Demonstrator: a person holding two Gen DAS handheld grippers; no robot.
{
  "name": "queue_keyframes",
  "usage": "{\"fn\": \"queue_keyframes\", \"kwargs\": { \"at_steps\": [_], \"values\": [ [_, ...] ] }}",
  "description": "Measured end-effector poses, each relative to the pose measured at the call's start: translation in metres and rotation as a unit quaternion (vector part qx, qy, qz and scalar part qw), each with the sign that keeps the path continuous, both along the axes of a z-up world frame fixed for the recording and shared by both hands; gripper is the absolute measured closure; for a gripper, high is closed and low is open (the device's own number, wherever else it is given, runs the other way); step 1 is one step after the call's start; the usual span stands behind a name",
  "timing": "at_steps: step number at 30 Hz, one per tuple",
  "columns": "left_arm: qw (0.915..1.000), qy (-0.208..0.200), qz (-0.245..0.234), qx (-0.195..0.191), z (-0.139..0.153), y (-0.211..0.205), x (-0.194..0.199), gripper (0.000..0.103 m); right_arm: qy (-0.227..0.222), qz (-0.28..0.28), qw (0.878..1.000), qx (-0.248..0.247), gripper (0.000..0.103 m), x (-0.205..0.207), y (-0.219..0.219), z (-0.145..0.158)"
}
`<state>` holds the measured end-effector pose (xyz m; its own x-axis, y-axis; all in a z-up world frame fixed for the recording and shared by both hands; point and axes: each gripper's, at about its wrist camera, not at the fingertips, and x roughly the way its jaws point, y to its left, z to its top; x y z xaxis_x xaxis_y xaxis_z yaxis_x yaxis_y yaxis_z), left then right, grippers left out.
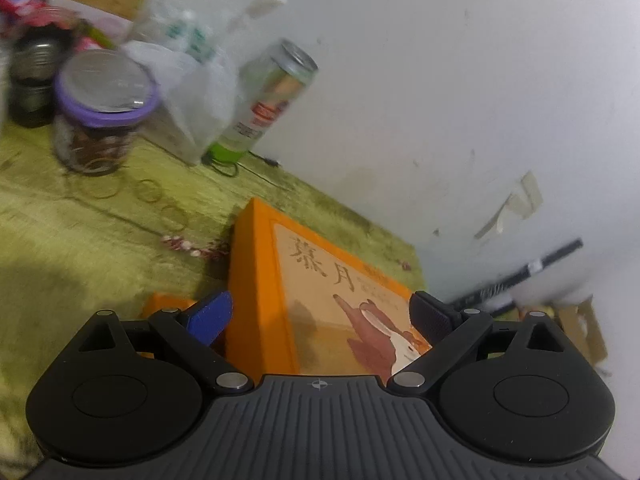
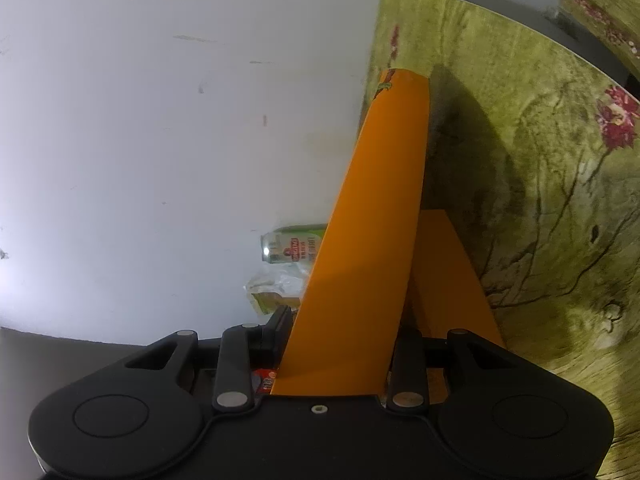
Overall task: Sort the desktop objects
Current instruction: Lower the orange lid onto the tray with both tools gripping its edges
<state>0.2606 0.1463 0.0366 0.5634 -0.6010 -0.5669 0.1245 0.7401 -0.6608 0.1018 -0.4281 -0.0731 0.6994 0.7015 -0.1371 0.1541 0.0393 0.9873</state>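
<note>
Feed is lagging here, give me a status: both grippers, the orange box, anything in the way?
Left gripper open, holding nothing. Right gripper shut on orange box, its edge on the table. Can, jar and bag crowd beyond.

The orange box (image 1: 256, 280) looks like smooth, matt cardboard with a printed paper lid. The can (image 1: 272, 100) is shiny metal. The jar (image 1: 100, 120) is clear, with a purple plastic rim. The tabletop (image 1: 80, 220) has a printed, slightly glossy covering.
</note>
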Motion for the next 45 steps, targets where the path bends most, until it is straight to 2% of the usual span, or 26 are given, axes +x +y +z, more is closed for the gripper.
{"fn": "queue_keyframes", "kwargs": {
  "at_steps": [4, 8, 19, 22, 25, 30, 38, 45],
  "values": [
    [0.9990, 0.027, -0.030, 0.019, -0.008, -0.015, 0.031, 0.007, 0.001, 0.007, 1.000, -0.001, 0.070, 0.001, -0.003, -0.004],
    [0.9974, 0.050, -0.033, 0.041, -0.019, -0.022, 0.051, 0.007, 0.002, 0.011, 1.000, -0.004, 0.070, 0.003, -0.007, -0.006],
    [0.9890, 0.119, -0.076, 0.046, -0.060, -0.029, 0.075, 0.007, 0.009, 0.012, 1.000, -0.013, 0.069, 0.008, -0.018, -0.012],
    [0.9884, 0.113, -0.088, 0.049, -0.061, -0.031, 0.074, 0.006, 0.013, 0.010, 1.000, -0.015, 0.069, 0.010, -0.020, -0.015],
    [0.9884, 0.105, -0.103, 0.035, -0.056, -0.028, 0.070, 0.008, 0.014, 0.009, 1.000, -0.019, 0.069, 0.013, -0.022, -0.016],
    [0.9914, 0.082, -0.099, 0.026, -0.045, -0.019, 0.055, 0.008, 0.002, 0.012, 0.999, -0.029, 0.069, 0.016, -0.021, -0.010],
    [0.9942, 0.024, -0.104, -0.012, -0.029, 0.002, 0.007, 0.008, -0.022, 0.021, 0.998, -0.060, 0.067, -0.002, -0.017, -0.005],
    [0.9960, -0.016, -0.087, 0.013, -0.034, 0.001, -0.020, 0.013, -0.040, 0.025, 0.993, -0.106, 0.066, -0.008, 0.001, 0.033]
  ]
}}
